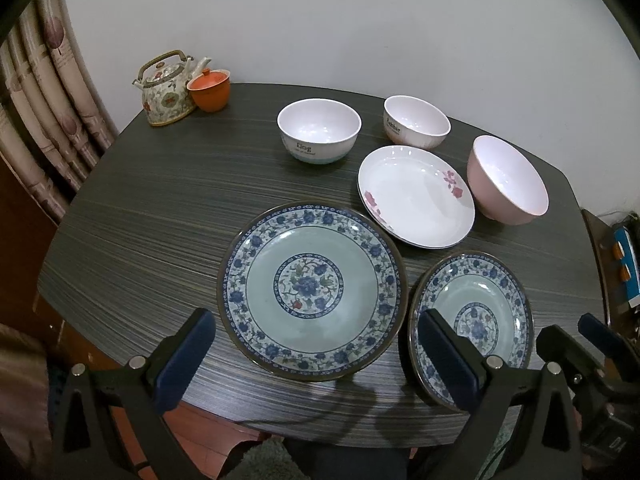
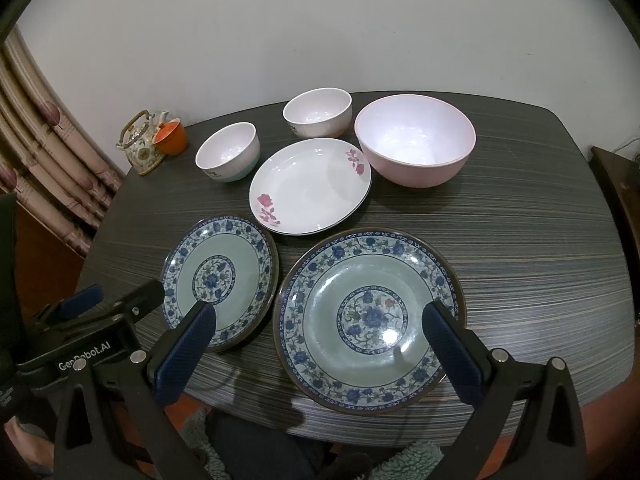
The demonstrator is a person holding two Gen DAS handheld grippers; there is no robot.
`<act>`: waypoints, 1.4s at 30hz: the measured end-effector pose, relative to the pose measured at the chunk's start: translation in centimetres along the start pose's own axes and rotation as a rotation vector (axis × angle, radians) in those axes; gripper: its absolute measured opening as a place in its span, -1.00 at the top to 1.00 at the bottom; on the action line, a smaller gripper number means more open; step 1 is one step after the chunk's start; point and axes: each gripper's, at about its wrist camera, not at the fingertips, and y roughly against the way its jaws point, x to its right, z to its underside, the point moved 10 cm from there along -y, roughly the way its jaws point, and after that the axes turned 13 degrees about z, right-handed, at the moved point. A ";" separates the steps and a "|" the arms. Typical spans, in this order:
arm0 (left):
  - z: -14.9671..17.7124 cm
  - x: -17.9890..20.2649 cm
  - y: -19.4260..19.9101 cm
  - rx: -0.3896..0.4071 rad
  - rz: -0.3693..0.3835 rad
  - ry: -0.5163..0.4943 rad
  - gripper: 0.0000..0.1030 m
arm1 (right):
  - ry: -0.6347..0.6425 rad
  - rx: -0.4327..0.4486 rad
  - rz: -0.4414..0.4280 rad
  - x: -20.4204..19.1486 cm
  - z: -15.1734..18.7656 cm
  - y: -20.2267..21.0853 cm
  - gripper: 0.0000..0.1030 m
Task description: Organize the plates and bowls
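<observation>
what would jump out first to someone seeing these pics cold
Two blue-flowered plates lie side by side at the near edge of the dark striped table: one plate under the open right gripper, the other plate under the open left gripper. Behind them sit a white rose plate and a big pink bowl.

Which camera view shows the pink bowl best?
The right wrist view: the pink bowl stands upright near the centre, its whole rim and inside visible. In the left wrist view the same bowl sits near the right edge and looks stretched and tilted by the fisheye.
</observation>
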 end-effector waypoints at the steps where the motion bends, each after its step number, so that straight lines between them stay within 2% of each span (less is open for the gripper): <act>1: 0.0 -0.1 -0.1 -0.001 0.004 0.002 -1.00 | 0.000 0.000 -0.001 0.0 0.0 0.0 -0.98; 7: 0.0 -1.0 -0.4 -0.008 0.009 0.042 -1.00 | 0.007 0.002 -0.003 -0.2 0.0 0.0 -0.98; 13: 0.0 -2.7 -0.8 -0.017 0.049 0.103 -1.00 | 0.024 0.010 -0.024 -0.6 -0.3 0.0 -0.98; 17: -0.2 -4.3 -1.1 -0.016 0.053 0.131 -1.00 | 0.040 0.009 -0.060 -1.4 -0.5 -0.3 -0.98; 21: 0.3 -6.3 -1.9 -0.053 0.077 0.198 -1.00 | 0.035 -0.015 -0.109 -2.3 -0.8 -1.0 -0.98; 27: 1.5 -10.3 -3.1 -0.131 0.055 0.334 -1.00 | 0.053 -0.053 -0.163 -3.6 -1.3 -2.7 -0.86; 30: 1.5 -12.1 -3.1 -0.133 0.032 0.373 -1.00 | 0.062 -0.088 -0.185 -4.2 -1.3 -3.7 -0.80; 32: 1.4 -13.0 -3.3 -0.134 0.029 0.398 -1.00 | 0.072 -0.108 -0.198 -4.7 -1.3 -4.3 -0.69; 35: 1.5 -14.3 -3.6 -0.141 0.044 0.454 -0.98 | 0.074 -0.134 -0.220 -5.4 -1.5 -5.2 -0.60; 39: 2.1 -14.6 -4.4 -0.167 0.105 0.514 -0.98 | 0.058 -0.177 -0.244 -6.2 -1.8 -6.7 -0.56; 42: 2.0 -14.5 -4.5 -0.166 0.133 0.513 -0.81 | 0.050 -0.216 -0.259 -6.7 -2.1 -8.0 -0.51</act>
